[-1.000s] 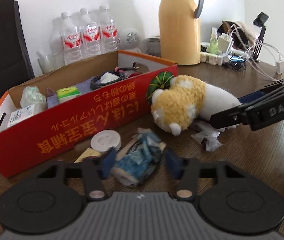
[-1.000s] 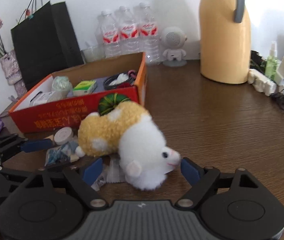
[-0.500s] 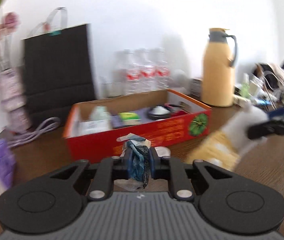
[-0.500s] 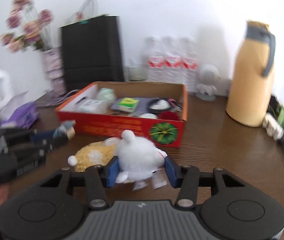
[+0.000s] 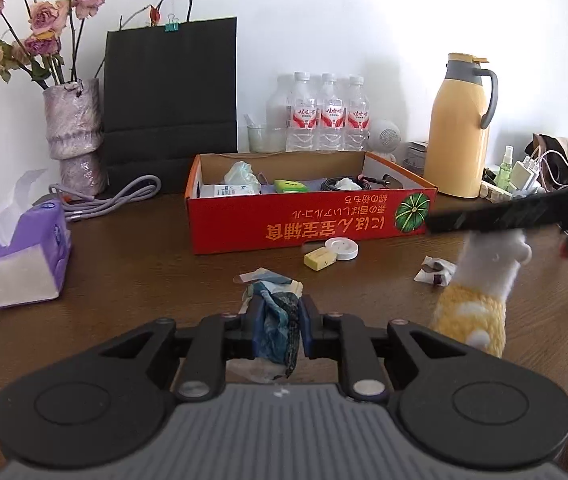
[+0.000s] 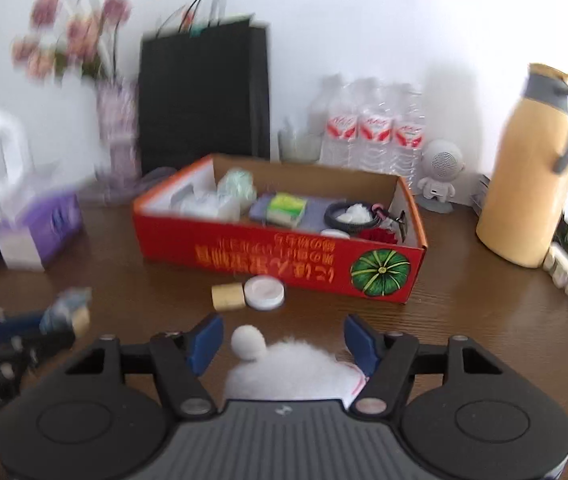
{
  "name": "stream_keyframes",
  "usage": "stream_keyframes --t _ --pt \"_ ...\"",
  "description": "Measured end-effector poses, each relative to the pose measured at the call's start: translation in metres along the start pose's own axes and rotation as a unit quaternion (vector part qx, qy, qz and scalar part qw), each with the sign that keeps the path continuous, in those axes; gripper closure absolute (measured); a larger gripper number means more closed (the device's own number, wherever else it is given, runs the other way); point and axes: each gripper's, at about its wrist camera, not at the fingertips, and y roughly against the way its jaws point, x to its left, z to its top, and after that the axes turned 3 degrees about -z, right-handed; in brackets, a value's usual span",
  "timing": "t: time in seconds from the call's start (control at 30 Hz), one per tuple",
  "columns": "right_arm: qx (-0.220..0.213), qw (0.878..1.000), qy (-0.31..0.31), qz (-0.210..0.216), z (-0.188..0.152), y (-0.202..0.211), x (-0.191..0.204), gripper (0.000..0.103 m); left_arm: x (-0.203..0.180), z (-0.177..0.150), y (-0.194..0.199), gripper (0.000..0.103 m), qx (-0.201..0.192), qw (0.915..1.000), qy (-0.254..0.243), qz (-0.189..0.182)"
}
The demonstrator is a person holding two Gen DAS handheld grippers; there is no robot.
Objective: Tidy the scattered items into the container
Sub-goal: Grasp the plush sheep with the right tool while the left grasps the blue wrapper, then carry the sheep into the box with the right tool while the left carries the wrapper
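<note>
Behind the red box (image 5: 284,228), three water bottles (image 5: 330,114) stand.

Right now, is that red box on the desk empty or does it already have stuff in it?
Partly full. The box is open-topped and holds a green packet, a black cable coil and white packages, with room left.

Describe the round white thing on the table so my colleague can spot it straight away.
Find the red cardboard box on the wooden table. In front of its long printed side lies a flat round white lid, touching a small yellow block. It is the only disc-shaped loose item there.
</note>
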Motion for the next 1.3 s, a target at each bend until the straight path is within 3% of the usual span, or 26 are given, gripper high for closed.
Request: stream_keyframes --t 0.07,0.2,0.3,0.43,0.53,0.57,0.63,0.7,0.8,0.87,0.9,0.93,1.03,1.13,1.3 --pt "-0.026 0.999 -0.027 0.035 -0.002 0.022 -0.015 0.014 0.002 -0.004 0.001 0.084 0.004 1.0000 0.005 -0.002" --pt "-0.025 0.999 -0.018 0.040 -0.019 0.041 -0.029 0.010 -0.003 -0.012 -0.005 0.084 0.017 0.9997 0.011 -0.012" --pt "-0.019 0.997 -0.031 0.068 -0.033 0.042 -0.036 0.008 -0.009 -0.017 -0.008 0.084 0.029 0.9994 0.008 -0.015" --pt "-0.013 0.994 0.033 0.101 -0.039 0.033 -0.021 0.008 -0.014 -0.022 -0.007 0.082 0.041 0.9990 -0.009 -0.018" --pt "-0.015 0.991 0.059 0.119 -0.042 0.019 -0.009 0.017 -0.019 -0.029 -0.011 0.068 0.070 0.9971 -0.032 0.001" --pt "-0.005 0.992 0.052 0.114 -0.041 0.011 -0.006 0.033 -0.021 -0.031 -0.011 0.064 0.076 0.9964 -0.037 0.009" --pt "0.008 0.994 0.040 0.099 -0.041 0.000 -0.001 0.057 -0.023 -0.034 -0.009 0.040 0.079 0.9960 -0.040 0.015" --pt "0.003 0.996 0.033 0.086 -0.043 -0.001 0.002 0.057 -0.023 -0.036 -0.006 0.031 0.077 0.9961 -0.042 0.008" --pt "0.002 0.998 0.027 0.061 -0.046 0.005 0.008 0.058 -0.020 -0.035 -0.009 0.029 0.078 0.9960 -0.042 0.004" --pt "-0.001 0.999 0.028 0.039 -0.048 0.011 0.012 0.058 -0.016 -0.035 -0.016 0.040 0.092 0.9952 -0.031 0.007" --pt "-0.003 0.999 0.029 0.028 -0.049 0.015 0.014 0.058 -0.013 -0.034 -0.018 0.049 0.096 0.9951 -0.020 0.009" --pt "-0.003 0.999 0.031 0.016 -0.050 0.019 0.015 0.059 -0.012 -0.033 -0.018 0.067 0.097 0.9951 -0.012 0.010" --pt "-0.003 0.999 0.034 -0.007 -0.053 0.032 0.016 0.059 -0.011 -0.030 -0.016 0.091 0.093 0.9954 0.002 0.024" --pt "-0.013 0.999 0.020 -0.025 -0.053 0.047 0.014 0.060 -0.010 -0.025 -0.004 0.092 0.069 0.9965 0.042 0.019" --pt "-0.072 0.997 -0.010 -0.040 -0.027 0.077 0.006 0.060 -0.014 0.016 0.013 0.092 -0.003 0.9984 0.047 0.030"
